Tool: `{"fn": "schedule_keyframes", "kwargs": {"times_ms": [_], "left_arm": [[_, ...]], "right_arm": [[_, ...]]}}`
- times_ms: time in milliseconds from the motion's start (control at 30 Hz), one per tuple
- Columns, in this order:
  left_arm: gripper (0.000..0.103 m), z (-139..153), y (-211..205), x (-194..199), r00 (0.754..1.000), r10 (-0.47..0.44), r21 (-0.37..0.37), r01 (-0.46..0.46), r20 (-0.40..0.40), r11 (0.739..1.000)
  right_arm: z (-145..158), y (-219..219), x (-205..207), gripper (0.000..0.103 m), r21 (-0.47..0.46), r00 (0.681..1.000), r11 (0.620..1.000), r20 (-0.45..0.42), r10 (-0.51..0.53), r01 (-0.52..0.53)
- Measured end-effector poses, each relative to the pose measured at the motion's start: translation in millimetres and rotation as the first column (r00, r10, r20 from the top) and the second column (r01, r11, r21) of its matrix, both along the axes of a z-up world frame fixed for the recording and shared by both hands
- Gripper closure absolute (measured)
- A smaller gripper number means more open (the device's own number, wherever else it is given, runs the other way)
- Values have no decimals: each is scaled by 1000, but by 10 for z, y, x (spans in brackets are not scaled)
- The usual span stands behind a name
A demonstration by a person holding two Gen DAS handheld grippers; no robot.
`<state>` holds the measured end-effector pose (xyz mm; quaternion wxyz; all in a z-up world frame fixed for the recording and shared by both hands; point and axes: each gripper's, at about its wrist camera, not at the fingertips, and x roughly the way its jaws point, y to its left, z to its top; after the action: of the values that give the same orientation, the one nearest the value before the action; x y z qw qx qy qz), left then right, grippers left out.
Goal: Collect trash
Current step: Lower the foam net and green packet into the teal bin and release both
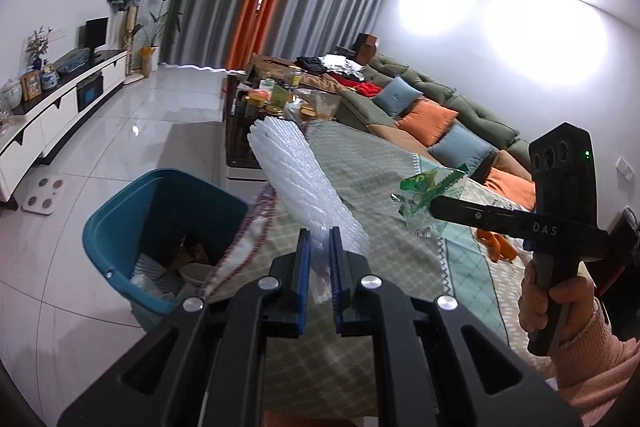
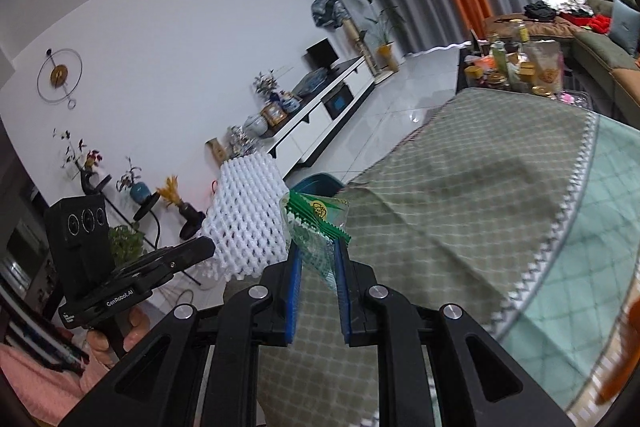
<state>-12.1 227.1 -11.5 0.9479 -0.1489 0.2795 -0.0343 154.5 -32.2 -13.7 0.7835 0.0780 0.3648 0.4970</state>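
Between my left gripper's (image 1: 319, 239) nearly shut jaws I pinch white foam netting (image 1: 296, 179); my right gripper (image 2: 318, 255) grips a green wrapper (image 2: 316, 223) tight.

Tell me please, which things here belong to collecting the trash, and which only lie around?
Belonging to the job:
- white foam net, held in the left gripper
- green wrapper, held in the right gripper
- blue bin beside the table, trash already inside

Only lying around:
- jars on the far table
- sofa cushions
- clothes on the sofa
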Motion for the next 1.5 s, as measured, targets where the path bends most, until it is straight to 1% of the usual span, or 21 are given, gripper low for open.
{"fn": "schedule_keyframes", "kwargs": {"times_ms": [367, 933, 1233, 1500], "left_arm": [[92, 22, 242, -125, 998, 57, 7, -57, 4, 998], [92, 38, 593, -147, 986, 164, 27, -163, -6, 986], [92, -83, 792, -73, 975, 218, 25, -217, -51, 976], [92, -211, 881, 42, 965, 244, 23, -243, -94, 970]], "right_arm": [[6, 399, 37, 87, -26, 998, 998, -3, 65, -65], [10, 925, 72, 87, -74, 992, 990, 16, 124, -122], [-51, 1212, 173, 87, -106, 989, 984, -2, 146, -145], [-206, 1521, 286, 86, -162, 987, 974, -35, 154, -158]]}}
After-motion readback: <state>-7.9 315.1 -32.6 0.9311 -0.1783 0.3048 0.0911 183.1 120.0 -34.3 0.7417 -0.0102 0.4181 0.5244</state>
